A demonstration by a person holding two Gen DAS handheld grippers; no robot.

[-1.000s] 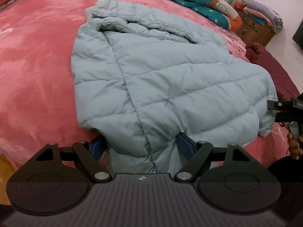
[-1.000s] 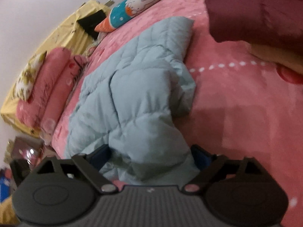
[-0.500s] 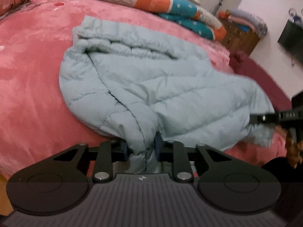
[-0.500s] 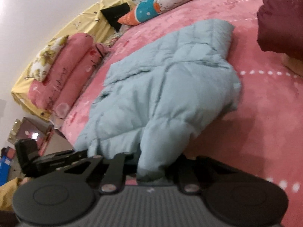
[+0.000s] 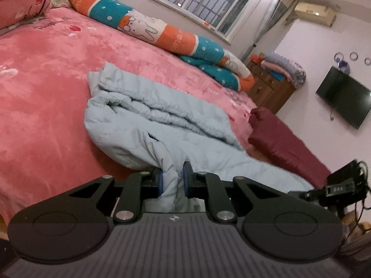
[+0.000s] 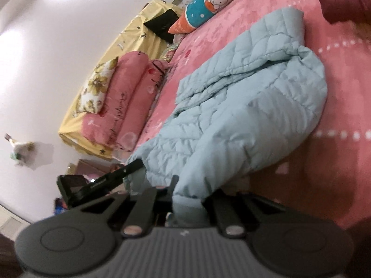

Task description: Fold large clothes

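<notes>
left tool (image 5: 172, 181) closing, pads pinching jacket (image 5: 162, 125) hem — a corner grip for lifting the near edge | jacket: crumpled mid-bed (image 5: 41, 97), near edge held at the bed's side | right tool (image 6: 187, 202) clamped on the other hem corner | room: bare pink bed beyond the jacket; maroon bundle (image 5: 285, 141) near, right

Jacket (image 5: 162, 115): pale blue, quilted, puffy. Lies rumpled on pink bed (image 5: 46, 81), far part bunched in folds, near edge lifted off bed at 2 spots.
</notes>
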